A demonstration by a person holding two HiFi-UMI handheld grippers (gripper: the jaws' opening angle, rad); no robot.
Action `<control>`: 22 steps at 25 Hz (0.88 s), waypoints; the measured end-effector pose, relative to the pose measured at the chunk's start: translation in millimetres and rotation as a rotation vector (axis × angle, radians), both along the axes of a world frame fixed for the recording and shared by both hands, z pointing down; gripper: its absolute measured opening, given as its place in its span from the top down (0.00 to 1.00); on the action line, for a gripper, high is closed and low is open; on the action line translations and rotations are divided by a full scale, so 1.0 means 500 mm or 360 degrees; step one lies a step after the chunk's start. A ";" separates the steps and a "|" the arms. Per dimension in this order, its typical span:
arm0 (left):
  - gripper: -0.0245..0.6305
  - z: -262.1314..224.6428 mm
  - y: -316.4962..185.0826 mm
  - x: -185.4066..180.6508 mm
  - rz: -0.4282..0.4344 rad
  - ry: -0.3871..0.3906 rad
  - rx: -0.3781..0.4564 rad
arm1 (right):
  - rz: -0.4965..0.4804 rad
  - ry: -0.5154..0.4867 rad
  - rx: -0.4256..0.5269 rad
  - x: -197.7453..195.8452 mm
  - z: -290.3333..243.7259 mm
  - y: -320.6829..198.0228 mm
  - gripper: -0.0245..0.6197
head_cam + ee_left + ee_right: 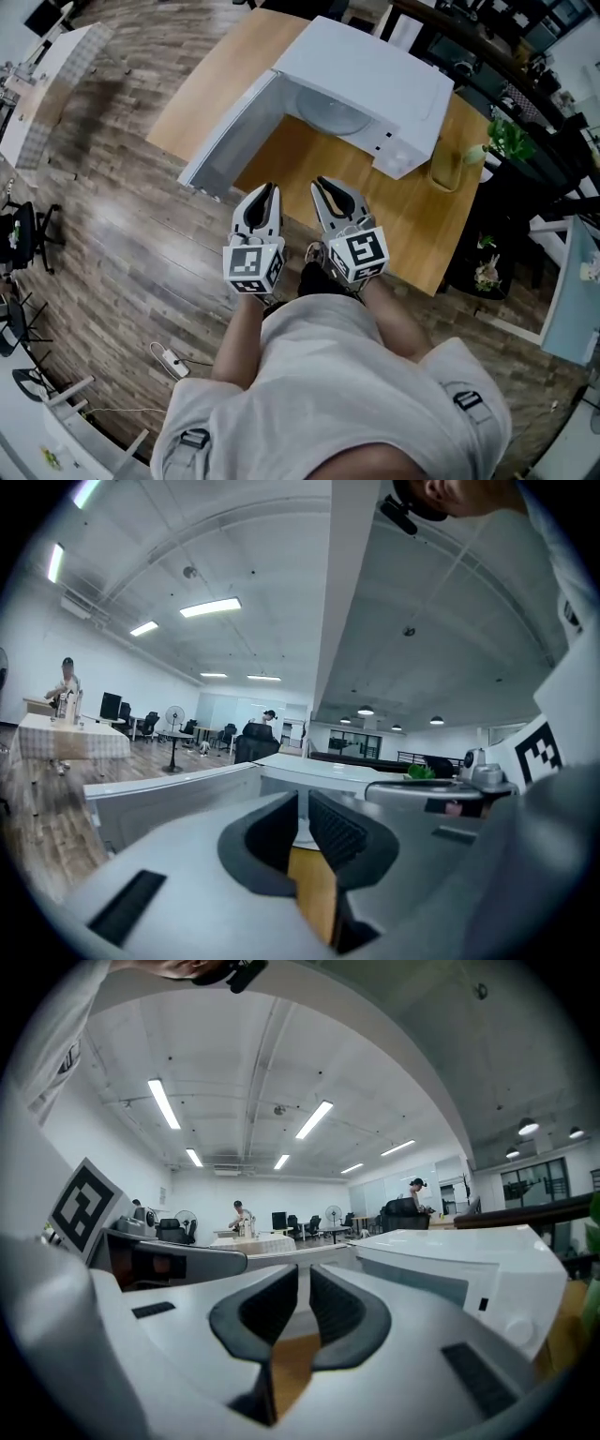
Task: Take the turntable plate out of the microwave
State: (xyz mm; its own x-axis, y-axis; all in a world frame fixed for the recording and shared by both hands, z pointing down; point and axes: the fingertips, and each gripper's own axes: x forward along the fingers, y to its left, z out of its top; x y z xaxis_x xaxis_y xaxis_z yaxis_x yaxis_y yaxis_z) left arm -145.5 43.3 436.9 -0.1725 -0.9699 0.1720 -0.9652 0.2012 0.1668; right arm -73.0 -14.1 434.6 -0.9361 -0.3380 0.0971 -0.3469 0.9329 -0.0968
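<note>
One white microwave (375,75) stands on a wooden table (412,225), toward its far edge, with its single door (230,131) swung wide open toward the table's left edge. Inside the cavity lies the one turntable plate (330,114), pale and round, flat on the oven floor and not yet touched. One yellow-green tumbler (445,167) stands just beside the microwave, near the table's right edge. Two grippers are in play, held side by side over the table's near edge by a person in a light shirt, forearms drawn in close to the body. The left gripper (269,189) and the right gripper (322,183) both point at the open oven, roughly level and well short of the plate. Each carries one marker cube, two in all. In the left gripper view, the jaws of the left gripper (302,799) stand only a narrow slit apart with nothing between them. The right gripper view shows the same of the right gripper (303,1274): a thin gap, empty.
</note>
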 end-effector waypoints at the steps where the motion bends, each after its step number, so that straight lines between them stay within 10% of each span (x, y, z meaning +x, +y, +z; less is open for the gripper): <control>1: 0.89 0.006 -0.023 -0.002 0.0015 0.0020 -0.0005 | 0.0015 0.0011 -0.0006 0.002 0.007 -0.022 0.89; 22: 0.89 0.170 -0.308 -0.061 0.0329 0.0261 -0.0238 | 0.0305 0.0199 -0.0334 -0.041 0.195 -0.230 0.88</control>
